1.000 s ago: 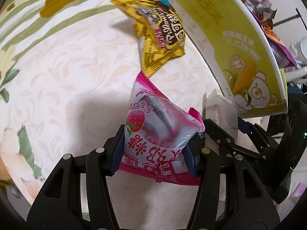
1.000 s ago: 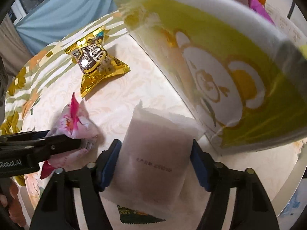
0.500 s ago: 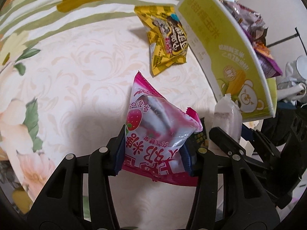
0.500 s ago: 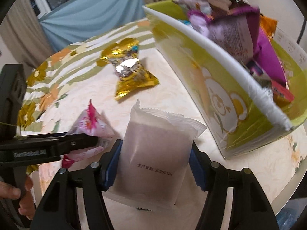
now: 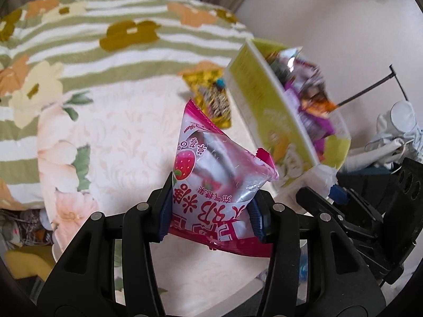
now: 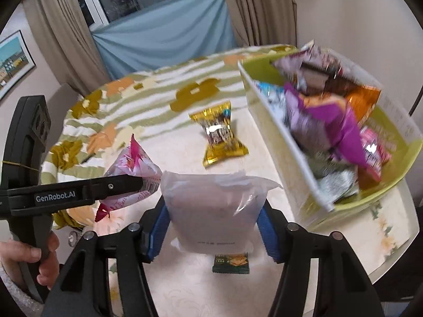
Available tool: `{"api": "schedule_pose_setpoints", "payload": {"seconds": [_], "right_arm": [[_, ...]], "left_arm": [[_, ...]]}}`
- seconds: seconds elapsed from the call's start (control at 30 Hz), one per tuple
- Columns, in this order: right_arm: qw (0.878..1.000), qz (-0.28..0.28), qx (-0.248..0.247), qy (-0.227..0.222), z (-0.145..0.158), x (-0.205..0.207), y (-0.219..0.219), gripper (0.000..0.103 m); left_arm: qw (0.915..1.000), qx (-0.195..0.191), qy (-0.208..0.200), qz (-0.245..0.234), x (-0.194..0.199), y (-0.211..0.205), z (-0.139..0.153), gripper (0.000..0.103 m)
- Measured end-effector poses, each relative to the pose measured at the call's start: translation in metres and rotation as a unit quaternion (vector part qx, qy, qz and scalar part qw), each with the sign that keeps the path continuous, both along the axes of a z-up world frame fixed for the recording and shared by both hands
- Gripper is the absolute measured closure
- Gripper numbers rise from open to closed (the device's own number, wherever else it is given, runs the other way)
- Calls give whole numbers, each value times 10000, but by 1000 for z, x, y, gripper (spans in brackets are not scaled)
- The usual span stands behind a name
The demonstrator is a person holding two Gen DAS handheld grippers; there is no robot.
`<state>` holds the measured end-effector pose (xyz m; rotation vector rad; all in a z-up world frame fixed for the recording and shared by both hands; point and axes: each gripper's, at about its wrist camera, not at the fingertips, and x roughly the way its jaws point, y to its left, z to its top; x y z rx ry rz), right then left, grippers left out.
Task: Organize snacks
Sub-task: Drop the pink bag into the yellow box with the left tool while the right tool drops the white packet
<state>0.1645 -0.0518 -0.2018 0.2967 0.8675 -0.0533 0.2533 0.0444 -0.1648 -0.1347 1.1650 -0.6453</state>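
In the left wrist view, a pink packet [image 5: 211, 182] with a strawberry printed on it is clamped between the blue pads of the left gripper [image 5: 211, 211], and it is held clear of the table [image 5: 119, 137]. A flowered and striped cloth [image 5: 105, 52] is spread over the table. Beyond the pink packet, a gold packet [image 5: 214, 100] is seen lying on the cloth, just beside the near wall of a yellow-green box [image 5: 264, 100]. The box is filled with snack bags [image 5: 309, 89] in purple, orange and silver. At the right edge, part of the right gripper [image 5: 343, 211] is seen, with a corner of a white packet [image 5: 321, 174] showing above it.

In the right wrist view, the white packet [image 6: 214, 208] is gripped by its sides between the blue pads of the right gripper [image 6: 214, 224], whose jaws have just been closing on it. It is held upright above the table [image 6: 185, 285]. A small dark green packet [image 6: 230, 262] is seen just below the white one; whether it is attached or lying on the table cannot be told. To the left, the left gripper [image 6: 140, 182] is seen side-on, shut on the pink packet [image 6: 132, 166], and its handle is held by a hand [image 6: 31, 259]. The gold packet [image 6: 219, 134] lies on the cloth [image 6: 132, 100] farther back. The box [image 6: 285, 158] stands at the right, heaped with the snack bags [image 6: 330, 116].
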Motion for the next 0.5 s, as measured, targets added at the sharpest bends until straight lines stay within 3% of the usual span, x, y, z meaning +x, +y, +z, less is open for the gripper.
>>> {"api": "schedule_pose_setpoints", "payload": {"seconds": [0.13,0.27,0.5], "right_arm": [[9990,242,56,-367,23,-7,-10,48],[9958,461,291,-741,54,-17,-35,48],[9922,501,94,-1134,91,-36,-108,48]], "left_arm": [[9993,-162,-175,287,-16,-6,25,59],[9977,-75,-407,531,-34,-25,55,59],[9958,-241,-682,562,-55,-102,84,59]]}}
